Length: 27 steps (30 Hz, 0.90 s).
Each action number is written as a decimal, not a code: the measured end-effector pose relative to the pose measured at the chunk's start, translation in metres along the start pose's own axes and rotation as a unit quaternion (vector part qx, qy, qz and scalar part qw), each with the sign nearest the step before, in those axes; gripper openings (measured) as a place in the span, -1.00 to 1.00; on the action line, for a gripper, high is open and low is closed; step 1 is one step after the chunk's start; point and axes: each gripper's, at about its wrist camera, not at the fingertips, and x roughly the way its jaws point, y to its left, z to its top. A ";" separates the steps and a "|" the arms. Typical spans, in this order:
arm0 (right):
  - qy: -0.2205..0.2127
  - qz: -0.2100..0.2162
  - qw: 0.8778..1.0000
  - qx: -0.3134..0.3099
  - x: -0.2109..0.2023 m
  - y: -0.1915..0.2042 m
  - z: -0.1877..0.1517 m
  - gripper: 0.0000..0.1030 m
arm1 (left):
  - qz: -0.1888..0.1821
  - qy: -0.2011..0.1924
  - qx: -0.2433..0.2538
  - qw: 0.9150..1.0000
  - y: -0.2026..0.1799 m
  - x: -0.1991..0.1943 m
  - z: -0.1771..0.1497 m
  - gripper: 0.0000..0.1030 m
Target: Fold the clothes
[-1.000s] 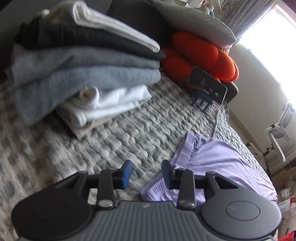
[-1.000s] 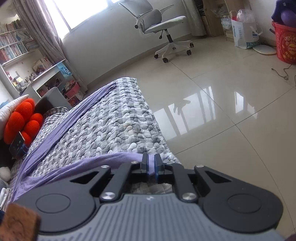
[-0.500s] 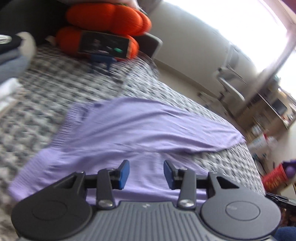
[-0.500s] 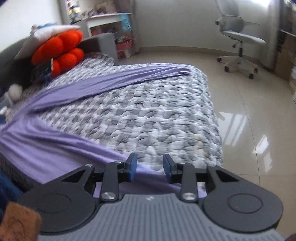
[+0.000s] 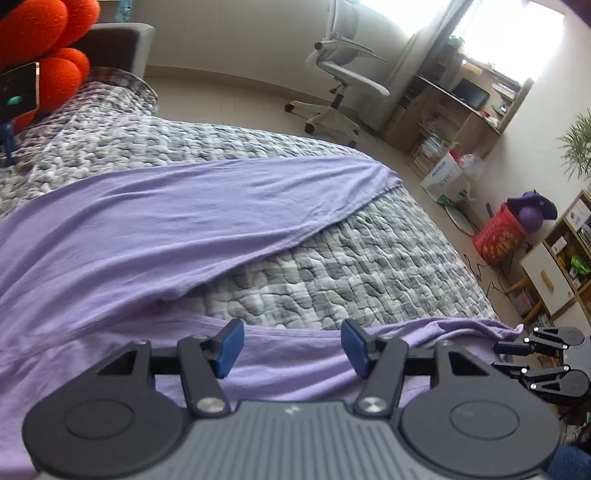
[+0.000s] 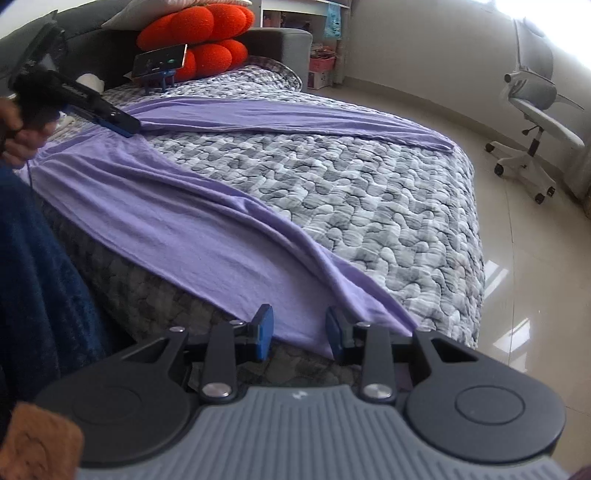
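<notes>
— Where the garment?
— Lilac trousers [image 6: 177,236] spread across the grey quilted bed [image 6: 369,192], legs splayed in a V: one along the near edge, one toward the orange cushion [image 6: 195,33].

— And the tongs?
— Left gripper [image 5: 291,347] spread wide, empty, hovering over the waist end. Right gripper [image 6: 297,334] likewise spread, empty, at the near leg's hem.

— Step in hand?
— Seemingly laid out flat, unfolded. Next, probably: pinching one leg and carrying it onto the other, edges matched.
</notes>
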 end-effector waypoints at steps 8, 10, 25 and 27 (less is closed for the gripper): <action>-0.082 -0.012 0.989 0.121 -0.039 -0.060 0.006 -0.30 | 0.002 0.013 -0.001 1.000 0.002 0.016 -0.001 0.15; -0.064 -0.020 0.992 0.110 -0.033 -0.060 0.002 -0.30 | 0.005 0.013 -0.003 1.000 0.002 0.016 -0.001 0.15; 0.012 -0.090 0.995 0.030 -0.003 -0.072 0.003 -0.96 | 0.009 0.010 -0.002 1.000 0.003 0.014 -0.004 0.15; 0.013 -0.101 0.995 0.020 -0.001 -0.075 0.008 -0.97 | 0.015 0.003 -0.002 1.000 0.002 0.011 -0.003 0.15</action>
